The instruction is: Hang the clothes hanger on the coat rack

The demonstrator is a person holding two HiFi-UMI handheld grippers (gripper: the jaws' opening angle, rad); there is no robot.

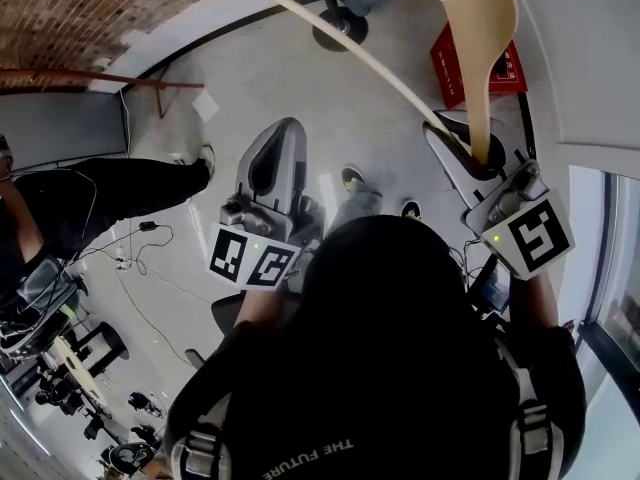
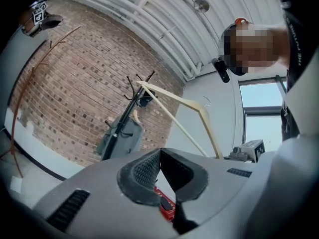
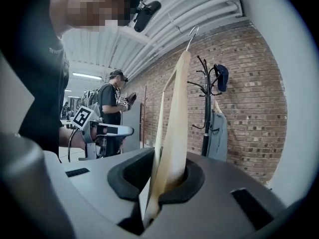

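My right gripper (image 1: 478, 156) is shut on one end of a pale wooden clothes hanger (image 1: 490, 28), which rises away from me with its metal hook (image 3: 192, 36) at the top. In the right gripper view the hanger (image 3: 174, 133) stands between the jaws of the right gripper (image 3: 164, 183). The black coat rack (image 3: 207, 103) stands against the brick wall, apart from the hanger, with a grey garment (image 3: 218, 136) and a dark cap (image 3: 222, 77) on it. My left gripper (image 1: 283, 133) (image 2: 160, 173) is shut and holds nothing, left of the hanger (image 2: 174, 116). The rack (image 2: 127, 113) shows beyond it.
A red box (image 1: 470, 68) lies on the floor near the rack's round base (image 1: 340, 30). Another person (image 1: 100, 188) is at the left. A second person (image 3: 112, 108) stands further back. A brick wall (image 2: 75, 83) is behind the rack, and a window (image 2: 259, 113) is at the right.
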